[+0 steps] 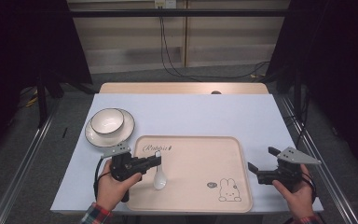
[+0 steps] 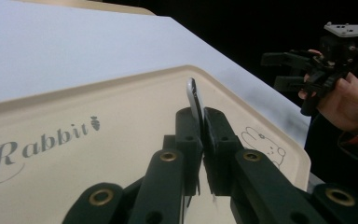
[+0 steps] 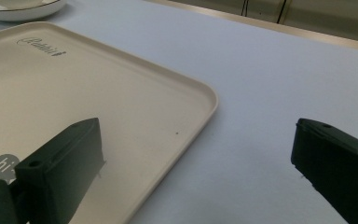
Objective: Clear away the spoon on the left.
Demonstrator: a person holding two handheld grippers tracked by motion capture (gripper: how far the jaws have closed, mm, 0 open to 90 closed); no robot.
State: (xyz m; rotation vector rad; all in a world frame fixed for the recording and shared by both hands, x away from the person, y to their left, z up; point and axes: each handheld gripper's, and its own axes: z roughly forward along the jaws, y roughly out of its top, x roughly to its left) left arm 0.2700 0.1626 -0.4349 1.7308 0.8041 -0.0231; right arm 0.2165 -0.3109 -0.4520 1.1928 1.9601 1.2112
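**Left gripper pinching the spoon over the tray, right gripper spread off the tray's edge**

Starting at my far left, I count one white plate (image 1: 121, 134) with a dark rim, and one bowl (image 1: 107, 120) sitting in it, on the pale blue table (image 1: 191, 114) just beyond the tray's near-left corner. Neither carries any writing I can read.

Next comes my left gripper (image 1: 157, 160), held in the left hand (image 1: 113, 186). Its jaws are pressed together on the handle of the one white spoon (image 1: 159, 175); in the left gripper view the handle (image 2: 195, 100) stands edge-on between the two black pads. The spoon's bowl hangs down over the left part of the tray, and I cannot tell whether it touches the surface.

The single cream tray (image 1: 200, 156) has "Rabbit" in script with a small carrot at its top left corner, and a line-drawn rabbit with a round grey "hi" badge at the lower right. Most of its floor lies bare to the right of the spoon, bounded by a low raised rim.

Rightmost, my right gripper (image 1: 262, 158), in the right hand (image 1: 298, 196), sits with its jaws spread wide and nothing between them. In the right gripper view one jaw lies over the tray's corner and the other over bare table, with the rim running between them. Open tabletop stretches beyond.
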